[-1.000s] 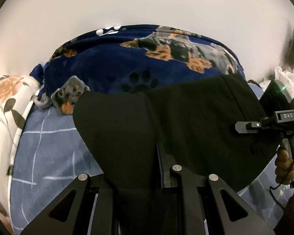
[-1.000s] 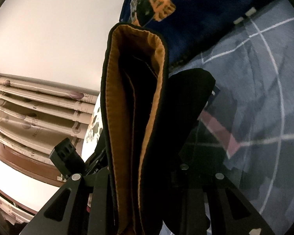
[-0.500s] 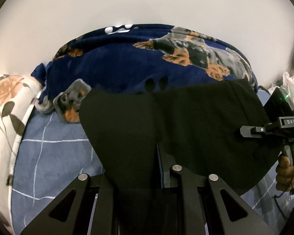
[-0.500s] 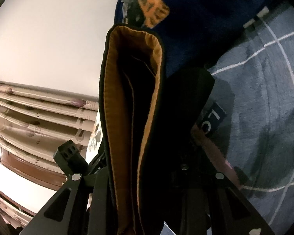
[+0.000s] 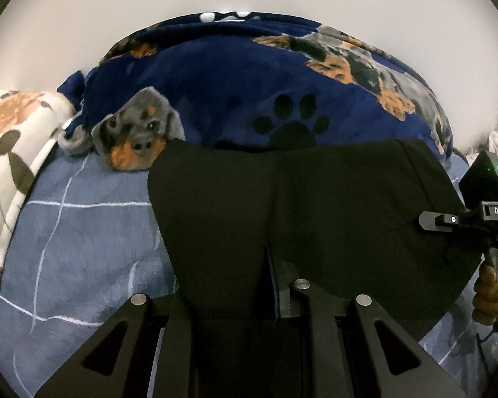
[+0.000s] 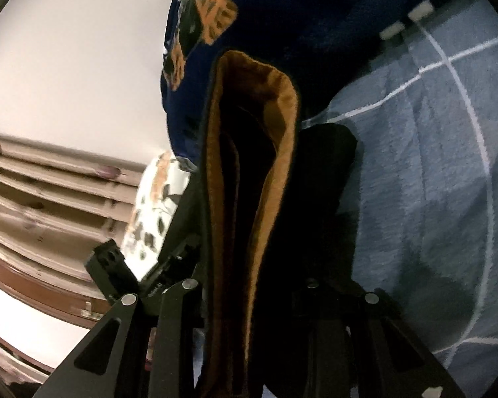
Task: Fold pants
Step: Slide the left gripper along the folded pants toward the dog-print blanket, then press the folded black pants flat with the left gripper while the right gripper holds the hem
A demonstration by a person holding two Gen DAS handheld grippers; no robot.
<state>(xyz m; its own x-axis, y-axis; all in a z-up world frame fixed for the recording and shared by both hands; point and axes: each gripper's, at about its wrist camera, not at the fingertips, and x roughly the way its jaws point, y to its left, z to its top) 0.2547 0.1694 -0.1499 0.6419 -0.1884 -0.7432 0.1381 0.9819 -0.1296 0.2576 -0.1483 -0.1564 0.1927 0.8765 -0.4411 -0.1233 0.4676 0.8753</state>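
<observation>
black pants (image 5: 315,219) drape over the left gripper (image 5: 249,301), hiding its fingertips and the bedsheet (image 5: 83,252) beneath; the garment's lower part runs off the bottom edge. in the right wrist view, the pants (image 6: 249,232) likewise bury the right gripper (image 6: 249,298), its jaws unseen. the slatted woodwork (image 6: 49,199) at left is motion-blurred. the right hand (image 5: 491,295) is cut off by the frame's edge.

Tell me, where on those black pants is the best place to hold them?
Probably the edges where they are held already. The left gripper pinches the near edge of the black pants, and the right gripper clamps their tan-lined opening from the open end. Held apart, the cloth hangs flat over the bed.
</observation>
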